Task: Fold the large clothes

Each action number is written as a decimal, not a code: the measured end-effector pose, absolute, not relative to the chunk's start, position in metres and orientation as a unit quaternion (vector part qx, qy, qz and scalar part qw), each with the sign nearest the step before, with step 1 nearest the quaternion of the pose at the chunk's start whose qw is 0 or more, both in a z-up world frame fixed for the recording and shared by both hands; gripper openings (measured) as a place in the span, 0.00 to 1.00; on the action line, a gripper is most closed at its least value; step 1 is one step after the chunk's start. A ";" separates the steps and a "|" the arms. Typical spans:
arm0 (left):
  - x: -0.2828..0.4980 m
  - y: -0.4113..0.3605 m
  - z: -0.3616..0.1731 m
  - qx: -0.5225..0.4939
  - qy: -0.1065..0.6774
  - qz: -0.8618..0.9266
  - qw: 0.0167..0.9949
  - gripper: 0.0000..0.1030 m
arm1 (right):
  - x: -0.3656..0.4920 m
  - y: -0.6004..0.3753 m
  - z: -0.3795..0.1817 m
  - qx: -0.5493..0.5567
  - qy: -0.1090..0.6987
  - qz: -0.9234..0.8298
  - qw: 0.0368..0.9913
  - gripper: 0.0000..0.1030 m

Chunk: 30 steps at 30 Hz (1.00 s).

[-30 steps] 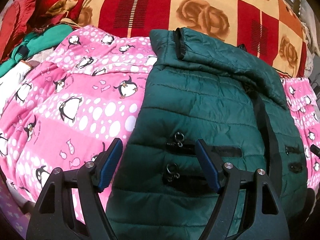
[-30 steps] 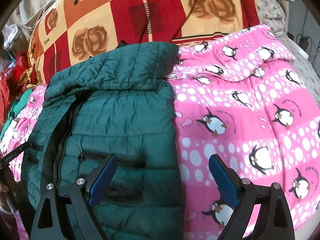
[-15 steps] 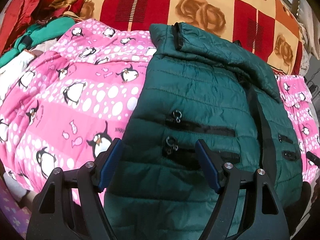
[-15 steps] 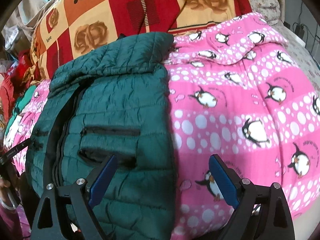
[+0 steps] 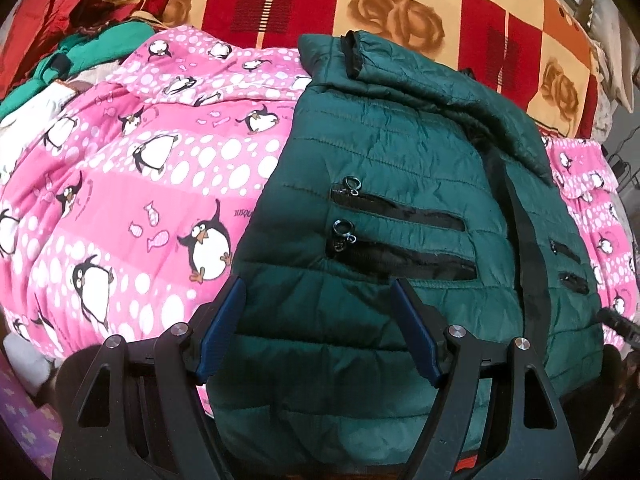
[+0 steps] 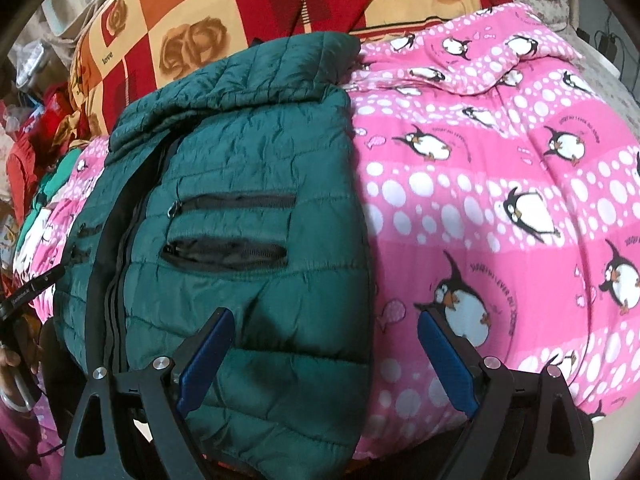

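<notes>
A dark green quilted puffer jacket (image 5: 384,168) (image 6: 240,168) lies front up on a pink penguin-print blanket, its sleeves folded in and its black zip pockets showing. My left gripper (image 5: 318,296) hangs open above the jacket's lower left part, near the hem, with nothing gripped between its blue pads. My right gripper (image 6: 326,326) is also open, straddling the jacket's right side edge: one pad over the green fabric, the other over the blanket. The jacket's bottom hem drops out of sight behind both grippers.
The pink blanket (image 5: 132,184) (image 6: 500,184) covers the bed. A red and orange rose-pattern quilt (image 5: 400,4) lies behind. Red and green clothes (image 5: 80,40) pile at the far left. A person's hand on the other gripper (image 6: 24,312) shows at the right wrist view's left edge.
Both grippers have drawn back toward the near hem of the jacket, so the pockets now sit farther up each view. The jaws have stayed open and the jacket has not moved.
</notes>
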<state>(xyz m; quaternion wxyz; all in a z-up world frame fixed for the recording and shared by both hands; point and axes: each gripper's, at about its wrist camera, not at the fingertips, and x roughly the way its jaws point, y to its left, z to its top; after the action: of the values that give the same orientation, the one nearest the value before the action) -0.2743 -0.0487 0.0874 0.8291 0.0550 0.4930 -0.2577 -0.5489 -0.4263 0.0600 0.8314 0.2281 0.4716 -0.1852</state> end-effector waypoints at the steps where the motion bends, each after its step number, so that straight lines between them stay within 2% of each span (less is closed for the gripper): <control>1: -0.275 -0.047 0.087 0.052 0.493 -0.258 0.829 0.73 | -0.550 -0.425 0.058 0.230 0.473 -0.184 0.830 0.89; 23: -0.286 -0.034 0.085 0.038 0.513 -0.266 0.815 0.73 | -0.562 -0.424 0.046 0.239 0.480 -0.178 0.825 0.89; 26: -0.286 -0.033 0.081 0.028 0.522 -0.272 0.808 0.80 | -0.561 -0.422 0.041 0.247 0.486 -0.166 0.821 0.89; 30: -0.291 -0.036 0.077 0.044 0.524 -0.273 0.806 0.80 | -0.557 -0.415 0.036 0.261 0.495 -0.134 0.818 0.89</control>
<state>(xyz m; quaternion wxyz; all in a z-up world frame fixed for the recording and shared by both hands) -0.2908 -0.0357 0.0767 0.8057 0.0445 0.5237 -0.2731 -0.5574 -0.4150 0.0360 0.8182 0.2608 0.4946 -0.1338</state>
